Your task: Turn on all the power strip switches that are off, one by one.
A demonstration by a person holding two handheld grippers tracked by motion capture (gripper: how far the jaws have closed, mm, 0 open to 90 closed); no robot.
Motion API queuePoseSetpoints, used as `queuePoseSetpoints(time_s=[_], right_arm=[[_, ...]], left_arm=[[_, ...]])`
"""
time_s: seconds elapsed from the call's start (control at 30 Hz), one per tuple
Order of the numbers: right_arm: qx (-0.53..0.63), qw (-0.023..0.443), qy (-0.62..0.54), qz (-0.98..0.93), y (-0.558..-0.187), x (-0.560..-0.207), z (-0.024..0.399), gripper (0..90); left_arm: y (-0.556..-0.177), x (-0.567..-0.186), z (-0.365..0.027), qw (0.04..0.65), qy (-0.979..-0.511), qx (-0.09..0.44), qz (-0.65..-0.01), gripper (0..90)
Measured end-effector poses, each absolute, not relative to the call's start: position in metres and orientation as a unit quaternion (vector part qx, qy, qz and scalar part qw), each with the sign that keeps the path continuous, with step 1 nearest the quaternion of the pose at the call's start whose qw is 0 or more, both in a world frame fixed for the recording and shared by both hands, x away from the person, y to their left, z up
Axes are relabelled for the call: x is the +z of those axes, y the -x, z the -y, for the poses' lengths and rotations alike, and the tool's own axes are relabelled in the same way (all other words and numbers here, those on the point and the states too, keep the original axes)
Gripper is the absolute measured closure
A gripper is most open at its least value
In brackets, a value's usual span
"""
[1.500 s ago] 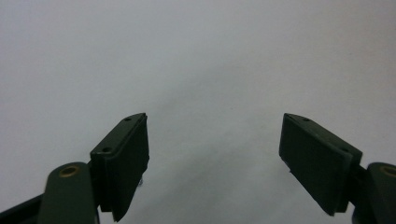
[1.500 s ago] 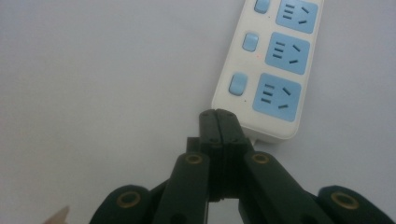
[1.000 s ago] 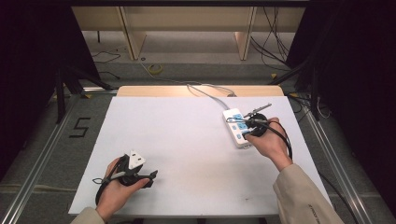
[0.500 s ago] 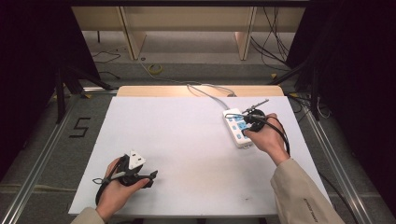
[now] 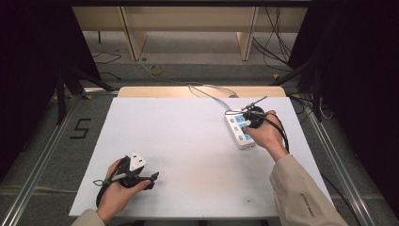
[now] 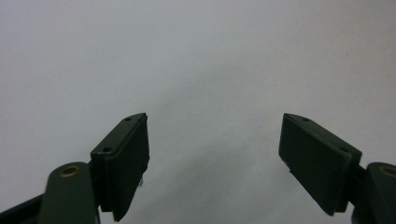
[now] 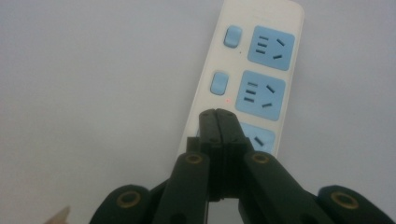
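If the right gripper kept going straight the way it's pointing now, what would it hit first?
Most likely the white power strip. The right gripper, jaws shut, has its tips over the strip's near end beside the blue sockets, pointing down at it. How much gap remains is unclear.

Power strip at two o'clock on my table.
The power strip (image 5: 240, 129) lay on the table (image 5: 188, 141); my left gripper (image 5: 141, 178) sat at seven o'clock.

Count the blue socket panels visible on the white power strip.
3 on the power strip: the far socket, the middle one, and the nearest, partly hidden behind the shut right gripper. More may be covered.
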State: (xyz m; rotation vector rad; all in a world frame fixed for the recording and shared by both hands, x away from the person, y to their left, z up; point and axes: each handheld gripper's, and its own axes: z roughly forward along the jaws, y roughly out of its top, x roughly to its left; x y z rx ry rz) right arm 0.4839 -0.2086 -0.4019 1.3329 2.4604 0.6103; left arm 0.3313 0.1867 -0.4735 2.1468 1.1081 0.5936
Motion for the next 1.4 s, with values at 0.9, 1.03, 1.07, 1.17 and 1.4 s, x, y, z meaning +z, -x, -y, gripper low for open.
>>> queuePoseSetpoints(time_s=[0.9,1.03,1.07,1.17,1.4], right_arm=[[0.191,0.133,-0.469,-0.852,-0.510,-0.413,0.200,90.0],[0.189,0.134,-0.468,-0.853,-0.514,-0.414,0.198,90.0],[0.189,0.134,-0.468,-0.853,-0.514,-0.414,0.198,90.0],[0.188,0.133,-0.467,-0.853,-0.515,-0.415,0.196,90.0],[0.186,0.134,-0.468,-0.854,-0.519,-0.417,0.193,90.0]], left_arm=[[-0.331,-0.475,-0.187,0.319,-0.818,0.226,-0.421,24.2],[-0.331,-0.475,-0.187,0.319,-0.819,0.226,-0.421,24.2],[-0.331,-0.474,-0.187,0.318,-0.819,0.226,-0.420,24.2],[-0.331,-0.475,-0.187,0.318,-0.819,0.226,-0.421,24.2],[-0.330,-0.475,-0.187,0.318,-0.818,0.226,-0.422,24.2]])
